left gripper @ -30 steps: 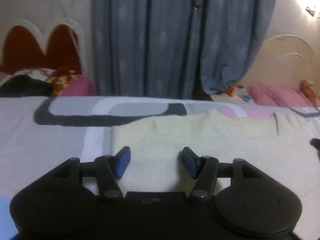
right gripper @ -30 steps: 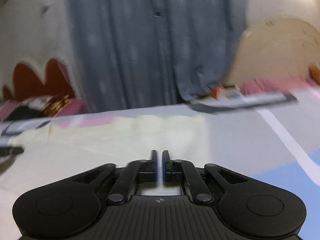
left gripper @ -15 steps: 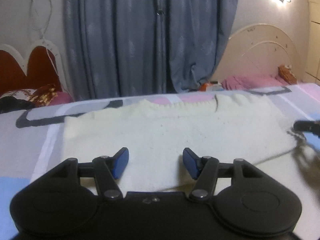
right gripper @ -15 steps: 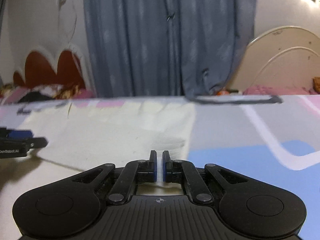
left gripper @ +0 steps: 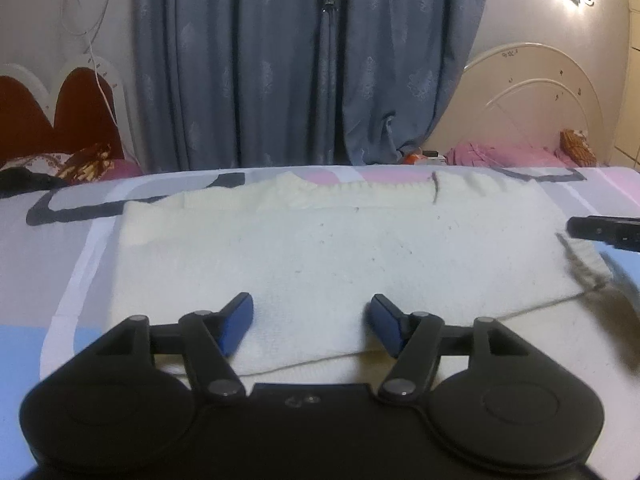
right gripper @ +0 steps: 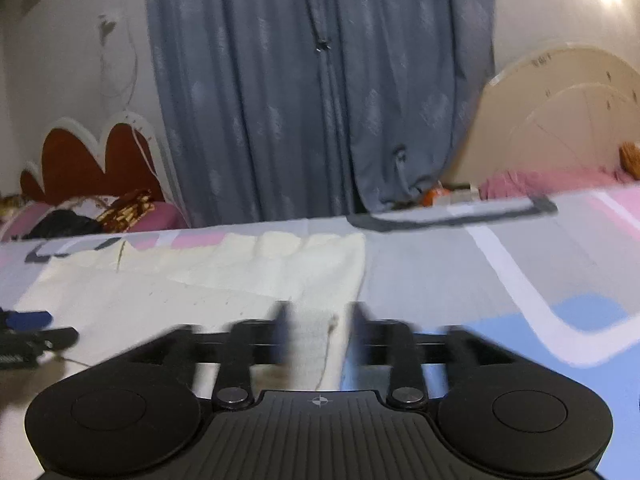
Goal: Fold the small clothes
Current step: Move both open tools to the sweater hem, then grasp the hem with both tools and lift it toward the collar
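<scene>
A cream knitted sweater point(left gripper: 332, 256) lies flat on the bed, folded over itself, with its ribbed edge at the far side. My left gripper point(left gripper: 312, 320) is open and empty, its blue pads just above the sweater's near fold. My right gripper point(right gripper: 320, 324) is open, motion-blurred, over the sweater's right edge point(right gripper: 320, 280). A loose thread hangs between its fingers. Each gripper's tip shows at the edge of the other's view.
The bed sheet point(right gripper: 520, 264) has grey, pink, blue and white shapes. Blue curtains point(left gripper: 304, 60) hang behind. A red headboard point(left gripper: 52, 120) with pillows stands far left, a cream headboard point(left gripper: 532, 100) with pink bedding far right.
My right gripper has opened from shut and let go of the sweater's edge. The left gripper stayed open and barely shifted over the near fold.
</scene>
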Motion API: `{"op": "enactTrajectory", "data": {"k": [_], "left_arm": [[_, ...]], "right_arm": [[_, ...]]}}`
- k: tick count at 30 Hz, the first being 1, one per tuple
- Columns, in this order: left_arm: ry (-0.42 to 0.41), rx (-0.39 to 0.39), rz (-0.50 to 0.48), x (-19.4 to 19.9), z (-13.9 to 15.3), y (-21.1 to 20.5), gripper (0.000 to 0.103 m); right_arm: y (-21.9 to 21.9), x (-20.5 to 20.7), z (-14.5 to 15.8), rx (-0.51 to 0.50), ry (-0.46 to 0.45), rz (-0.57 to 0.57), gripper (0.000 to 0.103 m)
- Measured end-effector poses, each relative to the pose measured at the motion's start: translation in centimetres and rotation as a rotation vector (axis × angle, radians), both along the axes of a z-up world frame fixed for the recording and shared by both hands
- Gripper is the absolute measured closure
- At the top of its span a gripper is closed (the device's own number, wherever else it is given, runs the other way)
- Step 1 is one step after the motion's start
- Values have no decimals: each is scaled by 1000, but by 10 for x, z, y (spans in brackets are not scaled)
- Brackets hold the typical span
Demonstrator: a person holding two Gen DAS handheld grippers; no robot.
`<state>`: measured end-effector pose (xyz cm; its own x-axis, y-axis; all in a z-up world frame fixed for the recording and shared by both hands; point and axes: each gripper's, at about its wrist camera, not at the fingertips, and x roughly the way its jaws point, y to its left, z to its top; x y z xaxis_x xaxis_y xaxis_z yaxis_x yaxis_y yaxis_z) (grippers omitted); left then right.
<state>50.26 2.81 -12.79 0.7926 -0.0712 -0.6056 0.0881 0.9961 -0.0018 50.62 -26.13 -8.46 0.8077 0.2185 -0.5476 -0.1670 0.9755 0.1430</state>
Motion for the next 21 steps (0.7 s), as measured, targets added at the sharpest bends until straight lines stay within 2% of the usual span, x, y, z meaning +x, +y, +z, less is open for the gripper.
{"op": "enactTrajectory", "data": {"k": [3,6,8,9,10,12,14,15,17,18,20,21], "left_arm": [[-9,-5,0,-2,-2,1,39],[-14,3,2,-3,-3,-1,39],[-16,9,3,-3,-4,-2,39],[-15,10,3,-3,-4,-2,39],[-15,10,2,-3,-4,-2,39],[-9,13,3,-2,-2,-2,38],[-28,23,30,-6,8,-8,42],[-51,5,26,-9,13,-13,40],[-81,-15,-9,-10,17,-28,39],[-74,-3,-32,-7,14,-37,38],[-15,28,-48,1,0,-48,35],[-17,23,-43,2,-5,-47,34]], "right_arm": [[1,10,-11,-28,76,42,58],[9,5,-13,-121,30,69,58],[19,0,-15,-196,-5,90,62],[24,-4,-16,-237,-24,109,73],[31,-9,-17,-293,-61,132,91],[42,-17,-23,-384,-93,166,92],[35,-13,-25,-367,-63,134,92],[30,-11,-23,-363,-58,93,91],[24,-17,-12,-351,-113,17,91],[23,-22,-5,-291,-123,34,91],[27,-29,-2,-166,-99,137,91],[32,-29,-7,-158,-69,187,91]]}}
